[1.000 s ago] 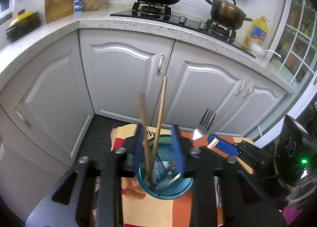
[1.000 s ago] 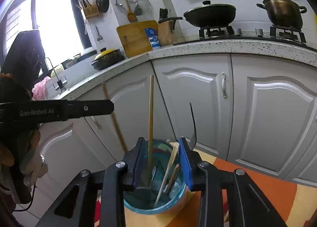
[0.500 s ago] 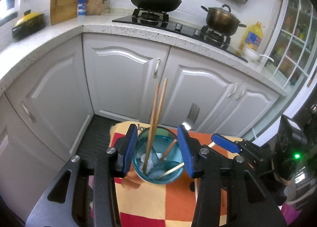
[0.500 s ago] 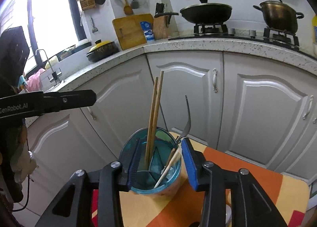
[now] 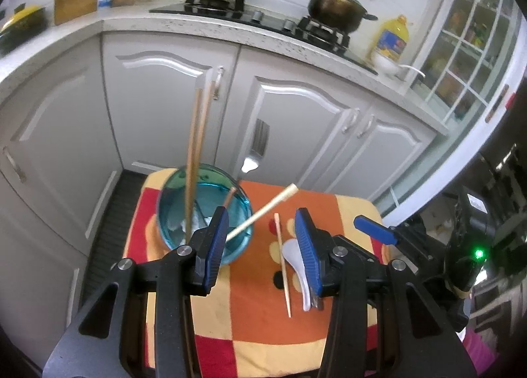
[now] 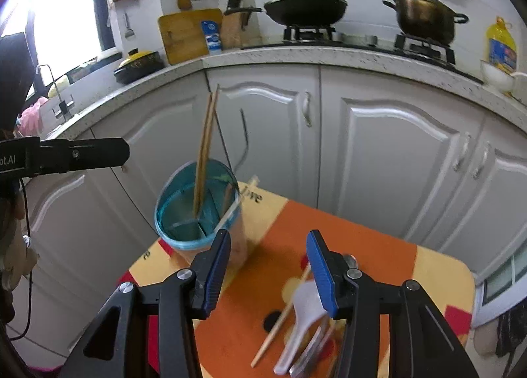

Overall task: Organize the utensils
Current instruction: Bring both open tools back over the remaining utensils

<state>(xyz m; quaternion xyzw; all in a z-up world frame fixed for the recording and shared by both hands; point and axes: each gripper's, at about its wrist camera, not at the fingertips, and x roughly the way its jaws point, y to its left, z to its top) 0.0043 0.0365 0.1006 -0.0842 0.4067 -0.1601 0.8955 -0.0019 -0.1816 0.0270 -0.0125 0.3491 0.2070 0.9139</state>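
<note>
Both grippers empty, jaws apart, over the loose utensils beside the blue cup.

Left gripper point(image 5: 260, 243) stands wide with nothing between its pads; right gripper point(image 6: 268, 271) is opening, also with nothing clamped. On the chequered cloth point(image 5: 250, 322) covering the worktop lie a single chopstick point(image 5: 283, 262), a white spoon point(image 5: 298, 266) and what looks like a fork point(image 6: 309, 351), close together, to the right of the blue cup point(image 5: 204, 213), which already holds upright chopsticks point(image 5: 194, 160). The loose chopstick is likely light, stiff and thin, lying flat with its long axis running from near to far in the left view; a pinch near its middle should keep it from tipping. The spoon, probably smooth plastic or ceramic, may slip; its handle, pointing toward the cameras, seems the better hold.
</note>
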